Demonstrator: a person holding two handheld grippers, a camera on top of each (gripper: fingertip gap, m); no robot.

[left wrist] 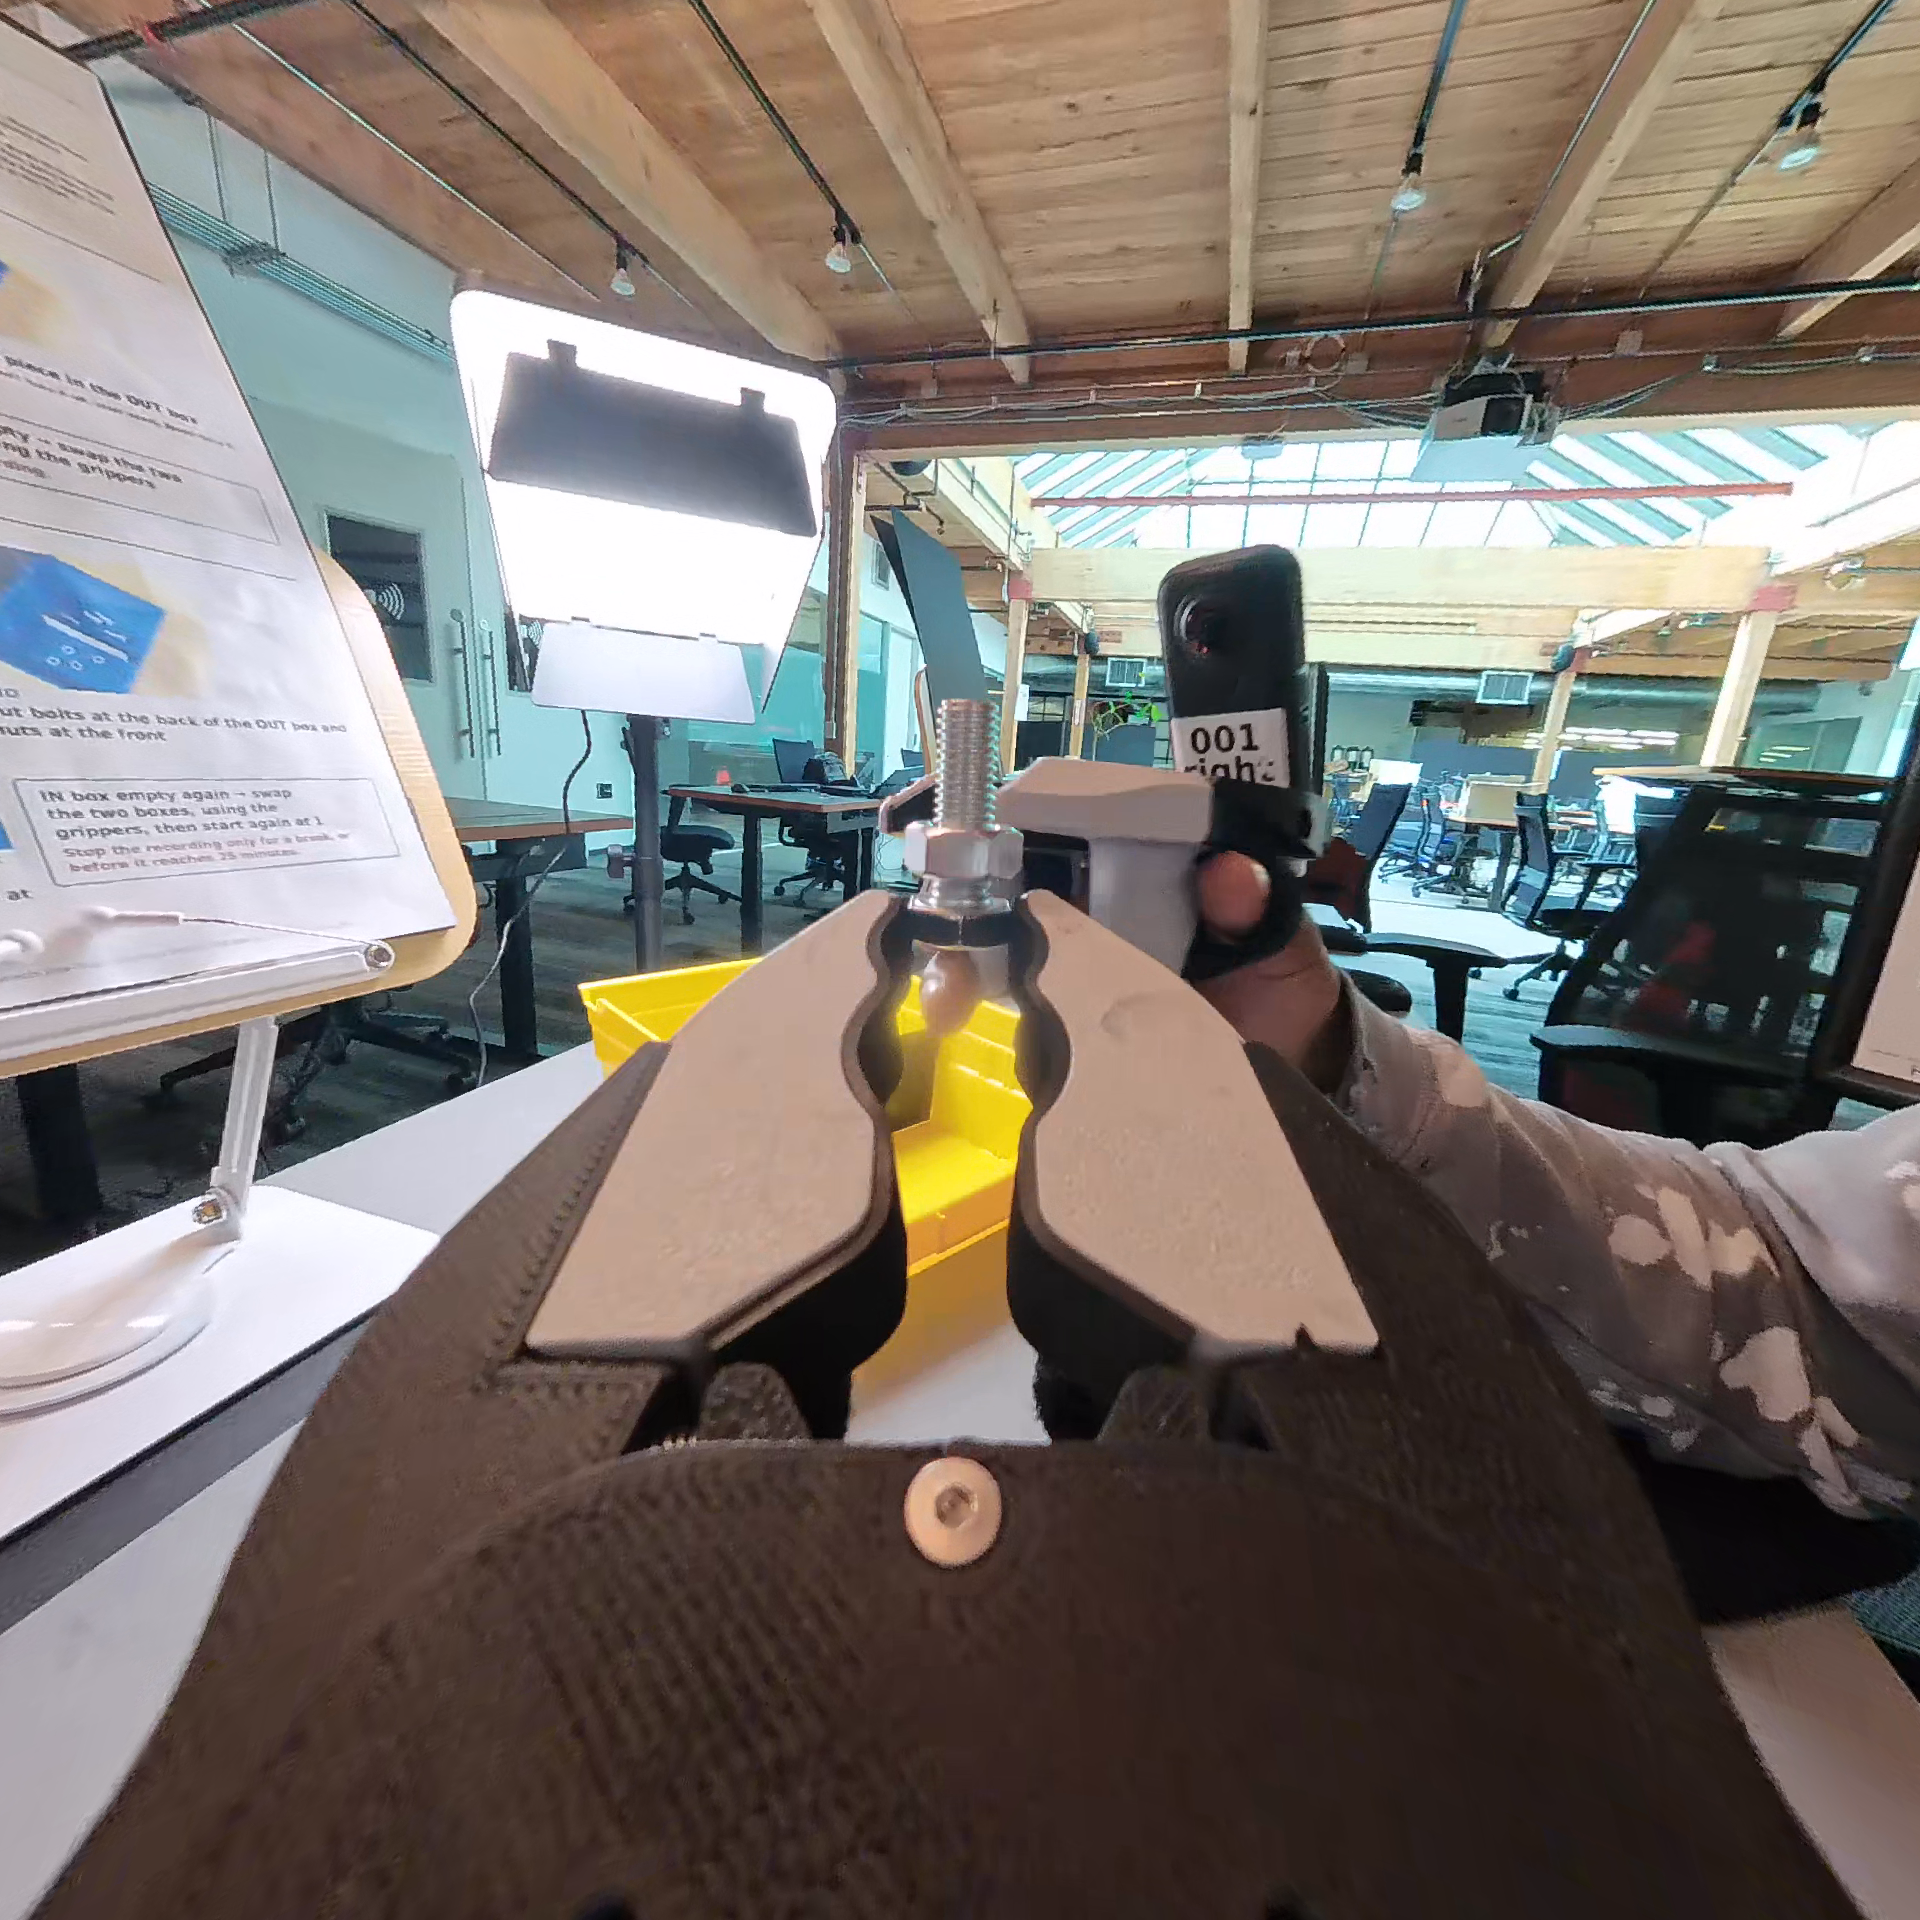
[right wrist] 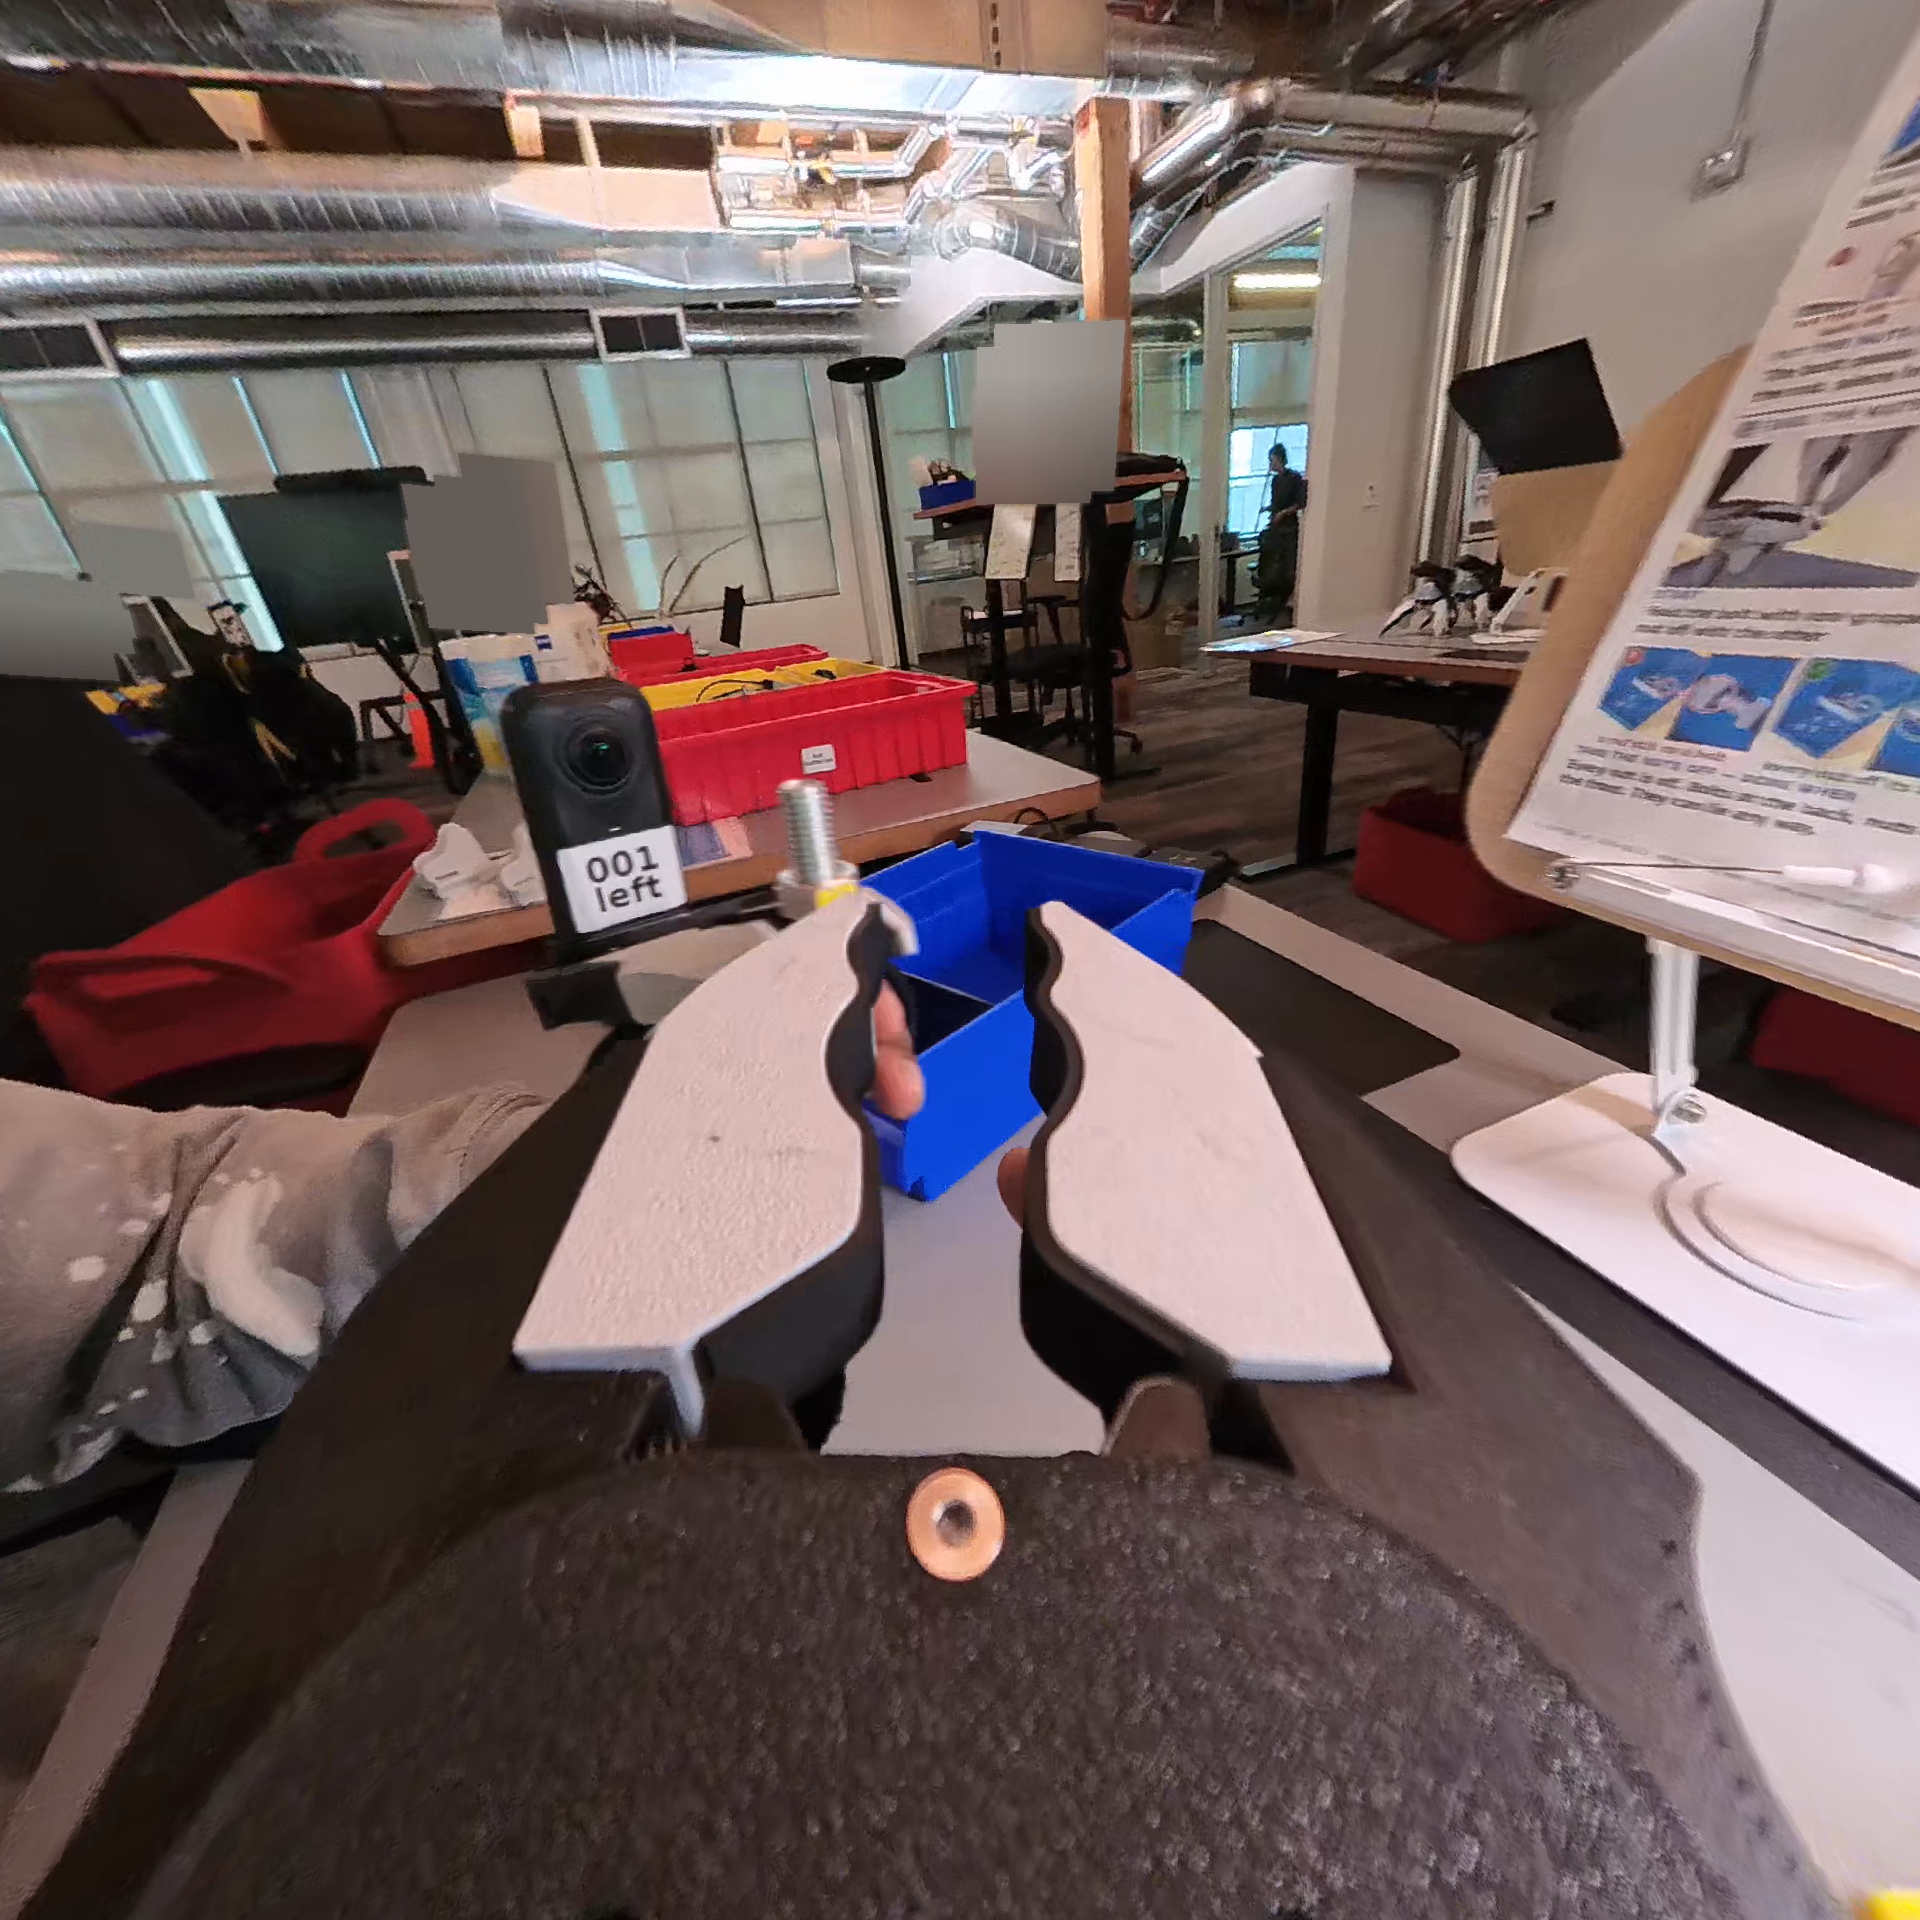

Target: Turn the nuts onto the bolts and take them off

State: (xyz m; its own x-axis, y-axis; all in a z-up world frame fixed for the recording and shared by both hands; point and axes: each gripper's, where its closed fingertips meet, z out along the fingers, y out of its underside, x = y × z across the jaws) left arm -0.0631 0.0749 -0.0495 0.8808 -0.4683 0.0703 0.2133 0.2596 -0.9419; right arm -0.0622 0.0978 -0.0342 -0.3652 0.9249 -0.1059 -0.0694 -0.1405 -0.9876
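The left gripper is clamped on the head end of a bolt, which stands upright with its threaded shank pointing up. A hex nut sits low on the thread, just above the fingertips, with most of the shank bare above it. The right gripper is released, its jaws apart and nothing between them; in the left wrist view one of its fingers lies just beside the nut, though contact cannot be confirmed. Judging by this, the nut is either nearly run home or just starting its way off; which direction is under way cannot be told. Either way, the pair is joined and the nut has the full bare thread to travel before it is free. Beyond the left gripper, a yellow bin rests on the table; what little of its inside shows looks bare. Beyond the right gripper stands a blue bin with a divider, and its visible compartments show no parts.
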